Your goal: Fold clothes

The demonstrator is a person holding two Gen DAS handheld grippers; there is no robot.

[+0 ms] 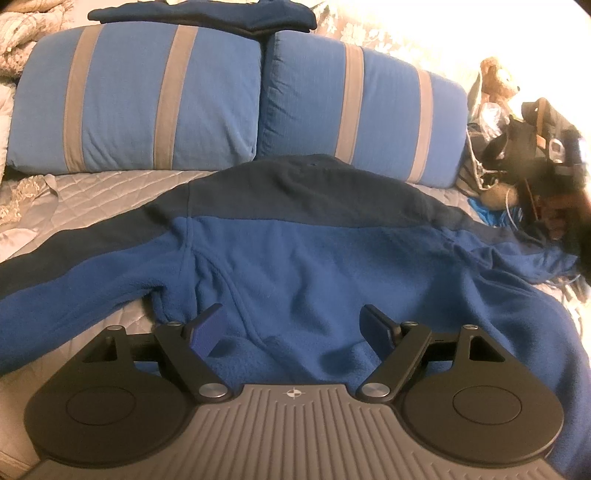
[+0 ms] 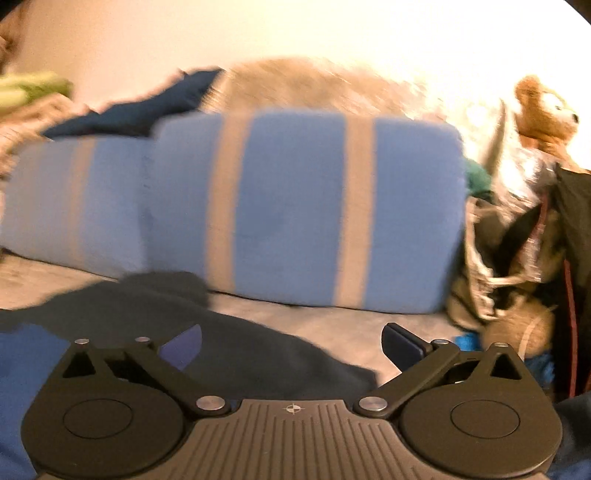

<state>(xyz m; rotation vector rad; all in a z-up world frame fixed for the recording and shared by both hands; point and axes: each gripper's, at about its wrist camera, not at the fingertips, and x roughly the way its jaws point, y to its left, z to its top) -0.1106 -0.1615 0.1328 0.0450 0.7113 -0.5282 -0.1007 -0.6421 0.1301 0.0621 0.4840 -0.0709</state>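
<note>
A blue fleece jacket (image 1: pixel 314 258) with a dark navy yoke lies spread flat on the grey quilted bed (image 1: pixel 103 199), collar toward the pillows, sleeves out to both sides. My left gripper (image 1: pixel 291 325) is open and empty, hovering over the jacket's lower body. My right gripper (image 2: pixel 291 347) is open and empty above the jacket's navy shoulder and sleeve (image 2: pixel 221 332); that view is motion-blurred. The right gripper itself appears as a dark blur (image 1: pixel 554 177) at the right edge of the left wrist view, near the right sleeve.
Two blue pillows with grey stripes (image 1: pixel 147 99) (image 2: pixel 295 210) stand behind the jacket. A folded navy garment (image 1: pixel 207 14) lies on top of them. A teddy bear (image 2: pixel 543 110), bags and clutter (image 2: pixel 517 240) crowd the right side. Crumpled bedding (image 1: pixel 18 40) sits far left.
</note>
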